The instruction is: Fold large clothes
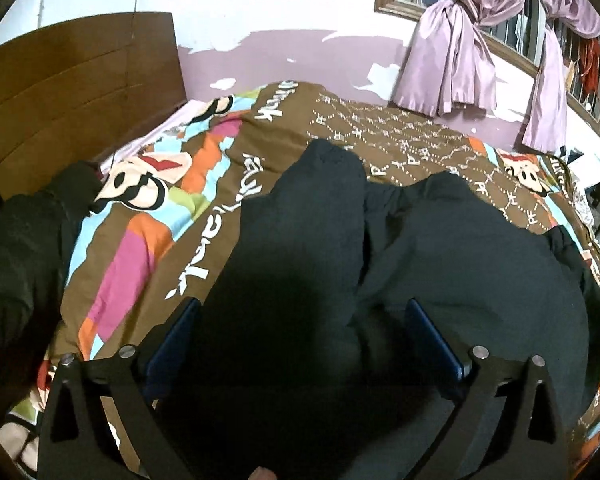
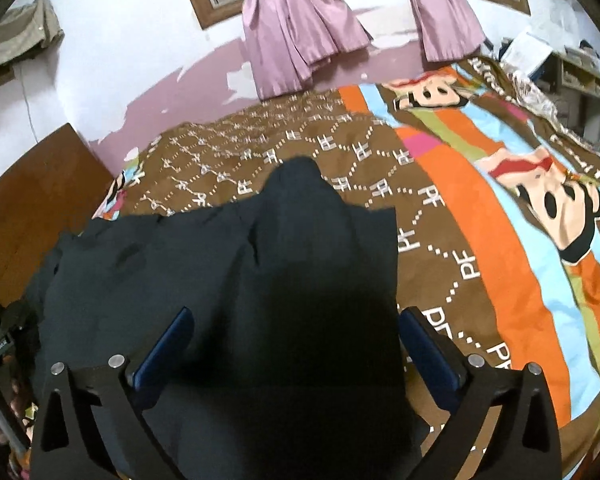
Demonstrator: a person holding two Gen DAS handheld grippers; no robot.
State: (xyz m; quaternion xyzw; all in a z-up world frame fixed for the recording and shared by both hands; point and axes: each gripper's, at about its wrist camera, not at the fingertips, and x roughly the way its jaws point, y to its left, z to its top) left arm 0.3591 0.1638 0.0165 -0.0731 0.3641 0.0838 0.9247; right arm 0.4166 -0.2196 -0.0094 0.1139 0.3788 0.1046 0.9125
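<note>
A large dark navy garment [image 1: 380,248] lies spread on the bed, with a sleeve or leg reaching toward the far side. It also shows in the right wrist view [image 2: 260,264]. My left gripper [image 1: 304,312] is open, its blue-padded fingers [image 1: 432,336] wide apart just above the garment's near part. My right gripper [image 2: 296,320] is open too, over the garment's right near edge, one finger [image 2: 428,344] above the bedspread beside the cloth. Neither holds anything.
The bed carries a brown and multicoloured cartoon bedspread [image 2: 480,208]. A wooden headboard [image 1: 68,92] stands at the left. Another dark garment [image 1: 24,248] lies at the left edge. Purple curtains [image 2: 304,32] hang on the far wall, shelves [image 2: 580,80] at the right.
</note>
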